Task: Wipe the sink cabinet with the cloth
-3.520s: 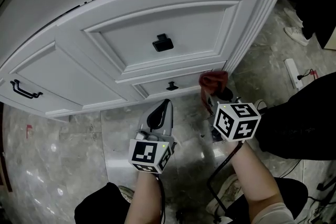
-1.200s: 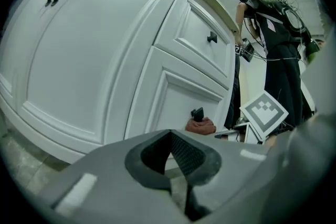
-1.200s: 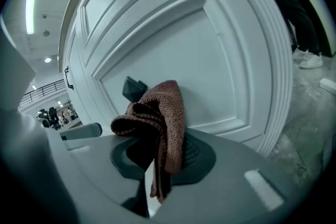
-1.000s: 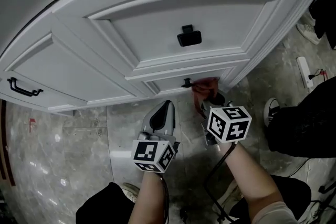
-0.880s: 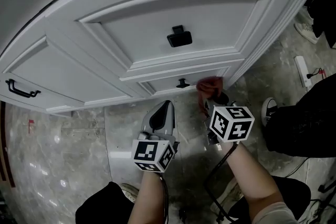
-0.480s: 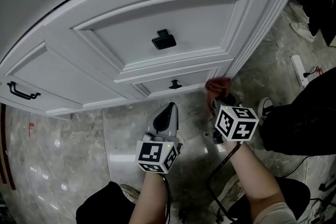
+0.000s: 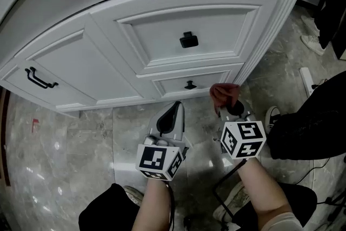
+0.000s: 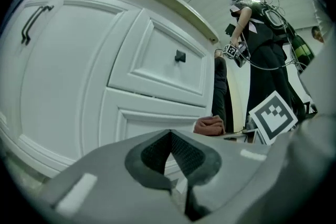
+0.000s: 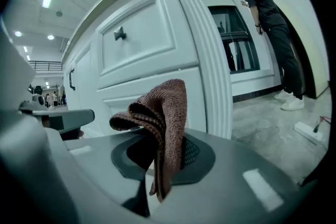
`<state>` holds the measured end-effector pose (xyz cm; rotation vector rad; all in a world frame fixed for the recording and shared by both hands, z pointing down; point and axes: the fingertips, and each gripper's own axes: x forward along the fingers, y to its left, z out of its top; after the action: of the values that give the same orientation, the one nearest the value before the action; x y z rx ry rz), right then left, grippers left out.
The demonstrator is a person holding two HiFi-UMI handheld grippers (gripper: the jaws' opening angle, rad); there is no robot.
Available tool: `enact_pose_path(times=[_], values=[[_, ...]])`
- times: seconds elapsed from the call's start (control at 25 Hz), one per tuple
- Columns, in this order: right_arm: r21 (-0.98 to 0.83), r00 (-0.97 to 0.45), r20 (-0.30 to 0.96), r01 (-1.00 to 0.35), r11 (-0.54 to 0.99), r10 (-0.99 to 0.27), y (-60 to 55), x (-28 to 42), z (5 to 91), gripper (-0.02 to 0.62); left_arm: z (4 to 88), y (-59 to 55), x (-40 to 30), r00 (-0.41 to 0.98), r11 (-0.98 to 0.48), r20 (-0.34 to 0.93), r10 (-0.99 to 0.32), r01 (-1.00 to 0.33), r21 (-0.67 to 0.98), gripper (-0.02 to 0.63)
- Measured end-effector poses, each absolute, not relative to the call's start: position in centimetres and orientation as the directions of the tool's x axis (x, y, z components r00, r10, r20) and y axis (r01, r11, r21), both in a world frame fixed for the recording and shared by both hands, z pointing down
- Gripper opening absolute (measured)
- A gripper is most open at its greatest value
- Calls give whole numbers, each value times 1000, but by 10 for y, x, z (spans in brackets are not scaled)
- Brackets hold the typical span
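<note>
The sink cabinet [image 7: 108, 51] is white and curved, with panelled fronts, and everything here is placed against it. The right claw [image 7: 231, 107] is low at the cabinet's foot, near its right corner, with its jaws closed on the cloth [image 7: 223, 93]. This reddish-brown knitted rag is pinched at its lower end, so the rest stands up in a loose fold above the jaws. In the head view the cloth lies just below the cabinet's bottom drawer front, between the small black knob [image 7: 190, 85] and the fluted corner post [image 7: 270, 30]. Whether it touches the white surface cannot be told. In the right gripper view the cloth [image 9: 163, 113] sits in front of that lower panel, just left of the post. The left claw [image 7: 170, 119] is beside the right one, further from the corner and a little back from the cabinet, over the grey marble floor [image 7: 65, 138]. Its jaws are pressed together at the tips and hold nothing. It points at the cabinet's lower front. A larger square black knob [image 7: 188, 39] sits on the panel above the small one. A black bar handle [image 7: 40, 78] is on the door at the cabinet's far left. Beyond the cabinet's right end a person in dark clothes [image 9: 270, 13] stands on the floor.
</note>
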<state>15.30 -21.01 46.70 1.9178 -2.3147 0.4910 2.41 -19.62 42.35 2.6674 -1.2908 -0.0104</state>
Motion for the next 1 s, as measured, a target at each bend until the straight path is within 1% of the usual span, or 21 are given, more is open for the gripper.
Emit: enact_pose_path(times=[0.16, 0.28, 0.52, 0.76, 1.0], values=[[-126, -228, 202, -970, 206, -952, -180, 128, 422, 80, 382, -166, 7, 602, -597, 39, -798, -797, 93, 0], [-87, -243, 154, -969, 232, -958, -149, 111, 391, 80, 350, -136, -8, 586, -585, -8, -810, -808, 66, 0], [-85, -229, 85, -971, 222, -970, -71, 88, 347, 80, 299, -64, -31, 566, -570, -82, -820, -821, 37, 0], [-50, -194, 82, -980, 190, -978, 2, 79, 344, 80, 292, 4, -41, 556, -562, -108, -824, -826, 36, 0], [-63, -163, 104, -986, 157, -981, 58, 87, 359, 80, 300, 59, -39, 554, -561, -107, -826, -826, 49, 0]])
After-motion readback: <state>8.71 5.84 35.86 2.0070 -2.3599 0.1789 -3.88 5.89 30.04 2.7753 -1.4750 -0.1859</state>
